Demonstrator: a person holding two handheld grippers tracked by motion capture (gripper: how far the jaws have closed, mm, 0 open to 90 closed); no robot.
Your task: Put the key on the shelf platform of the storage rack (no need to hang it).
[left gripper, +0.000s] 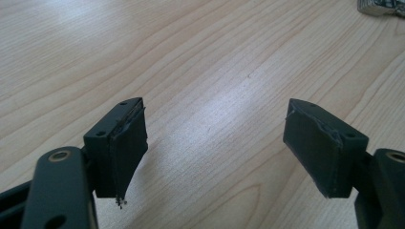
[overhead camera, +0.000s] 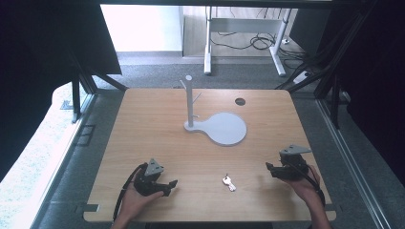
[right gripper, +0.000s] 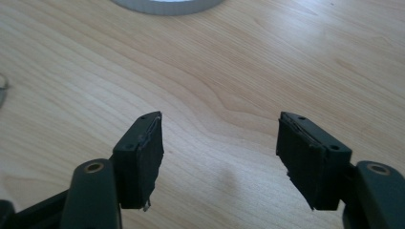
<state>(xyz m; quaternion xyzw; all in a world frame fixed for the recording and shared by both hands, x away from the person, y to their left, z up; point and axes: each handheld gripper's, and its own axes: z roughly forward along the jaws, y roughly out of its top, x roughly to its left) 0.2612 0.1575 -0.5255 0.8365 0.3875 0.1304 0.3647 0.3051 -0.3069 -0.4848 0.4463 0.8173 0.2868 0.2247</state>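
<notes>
the keys (overhead camera: 229, 182) lie flat on the wooden surface (overhead camera: 143, 133), near its front edge and between the two hands. the left hand-held gripper (overhead camera: 173, 183) sits to their left and points toward them, near but apart; in the left gripper view the keys (left gripper: 379, 5) show at the top right corner, beyond the jaws. the right hand-held gripper (overhead camera: 268, 166) is to their right, also apart from them, pointing inward. the left hand-held gripper (left gripper: 215, 143) has its jaws spread wide with bare wood between them. the right hand-held gripper (right gripper: 219, 152) likewise stands apart, holding and touching nothing. a grey stand (overhead camera: 222, 128) with an upright post is farther back on the surface.
</notes>
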